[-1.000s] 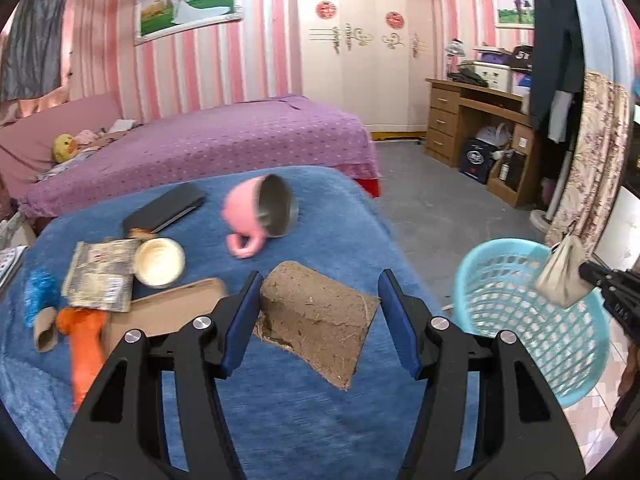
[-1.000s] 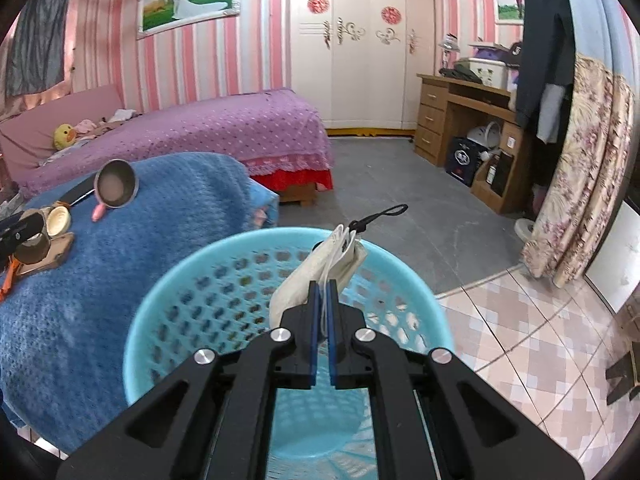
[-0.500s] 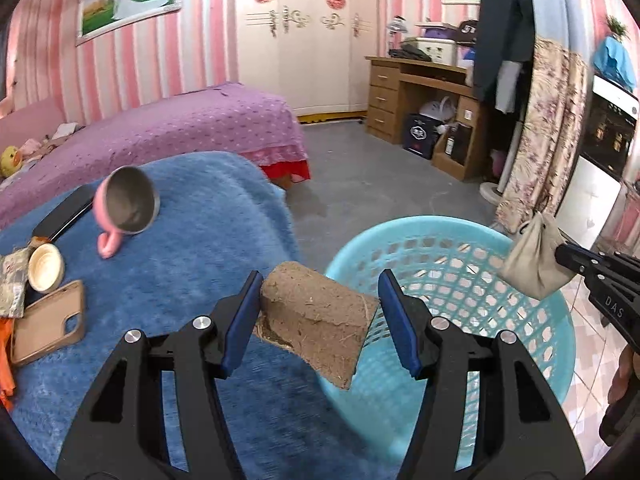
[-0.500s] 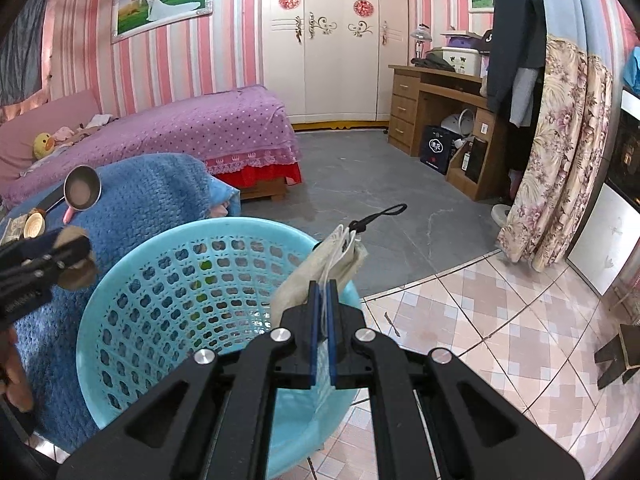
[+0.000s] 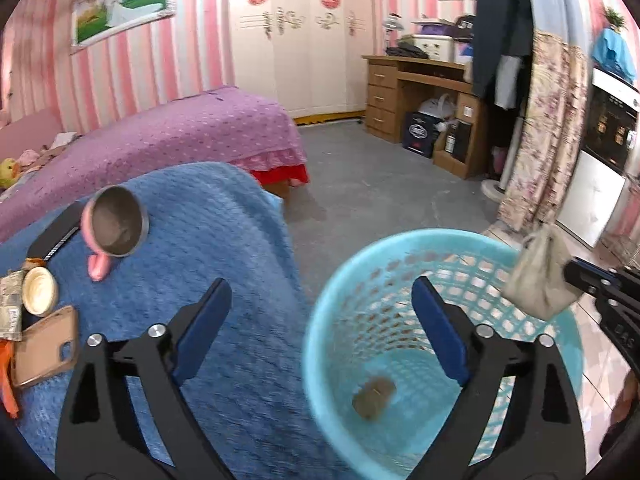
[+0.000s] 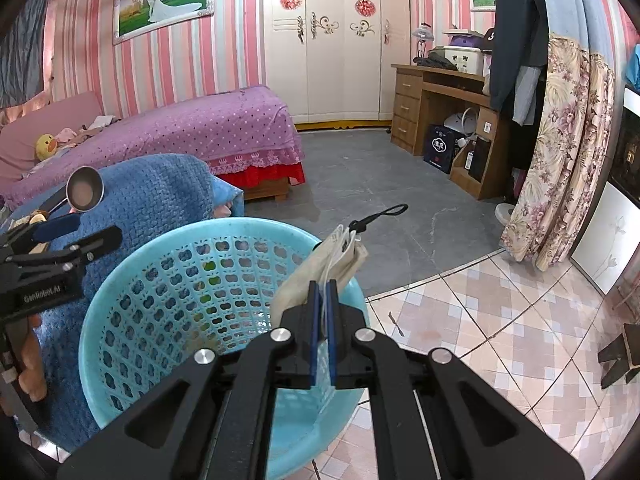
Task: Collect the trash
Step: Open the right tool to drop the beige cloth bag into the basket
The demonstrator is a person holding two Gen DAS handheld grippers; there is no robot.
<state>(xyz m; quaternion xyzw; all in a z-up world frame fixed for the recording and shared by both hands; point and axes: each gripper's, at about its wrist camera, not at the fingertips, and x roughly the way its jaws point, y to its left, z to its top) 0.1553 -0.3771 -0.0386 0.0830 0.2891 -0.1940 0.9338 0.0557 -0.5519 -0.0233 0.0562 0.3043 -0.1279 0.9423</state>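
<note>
A turquoise plastic basket (image 5: 320, 320) stands on the floor beside the blue blanket. A brown fibrous block (image 5: 374, 398) lies at its bottom. My left gripper (image 5: 322, 292) hangs over the basket's near rim, its jaws opening wide with nothing between them. In the right wrist view the left gripper (image 6: 76, 232) sits at the basket's (image 6: 120, 288) left edge. My right gripper (image 6: 324, 284) is shut on a crumpled beige mask (image 6: 320, 264) with white loops and a black cord, held above the basket's right rim. The left wrist view also shows that mask (image 5: 538, 276).
On the blue blanket (image 5: 224, 240) lie a tipped pink cup (image 5: 114, 224), a round lid (image 5: 38, 292), a brown phone case (image 5: 46, 346), a black phone and an orange item. A purple bed (image 5: 180, 132), a wooden desk (image 5: 420, 92) and a flowered curtain (image 5: 548, 132) surround grey floor.
The left gripper swung right from over the blanket to over the basket and opened; the brown block left its jaws and lies in the basket. The right gripper keeps hold of the mask.
</note>
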